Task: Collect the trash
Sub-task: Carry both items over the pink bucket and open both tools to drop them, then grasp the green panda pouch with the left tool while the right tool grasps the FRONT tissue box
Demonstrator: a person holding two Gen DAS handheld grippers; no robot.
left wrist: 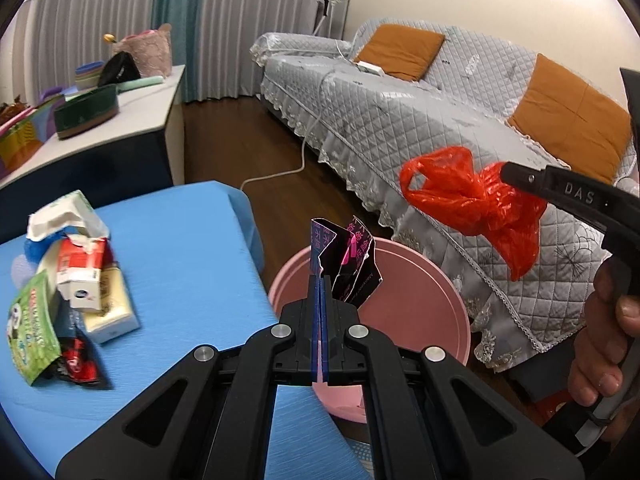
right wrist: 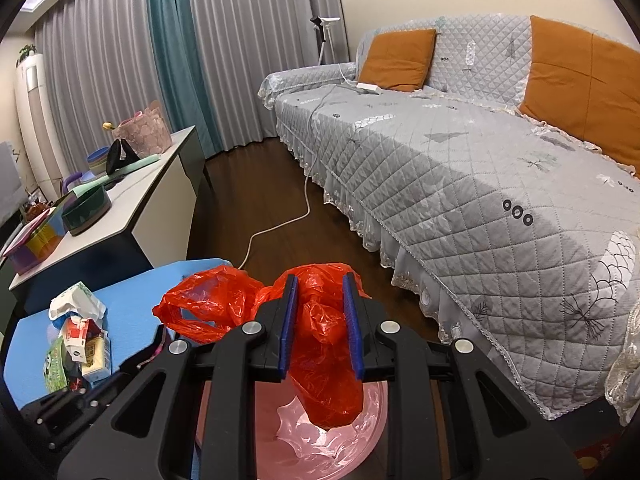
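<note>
1. A crumpled dark wrapper with pink print (left wrist: 352, 264) is pinched in the left tool (left wrist: 320, 292), whose jaws are pressed together on it; it is held over the pink bin (left wrist: 432, 312).
2. A red plastic bag (right wrist: 320, 340) is held in the right tool (right wrist: 320, 312), jaws partly closed around the bunched plastic; the bag hangs into the pink bin's mouth, above its clear liner (right wrist: 320, 436).
3. Step judged: drop-off, both items already above the bin. Next move calls for both tools to be opened so the wrapper and bag fall inside; the bag's loose handle (right wrist: 188, 308) spreads leftward and could catch on the rim.
4. More trash is left on the blue surface (left wrist: 180, 240): a torn white carton (left wrist: 64, 216), a red-white box (left wrist: 84, 276), a green packet (left wrist: 32, 332), a red-black wrapper (left wrist: 80, 364), piled touching.
5. Nothing is seen blocking the bin. A sofa (right wrist: 460, 168) stands beside it, and a white cable (right wrist: 280, 216) is seen on the floor.
</note>
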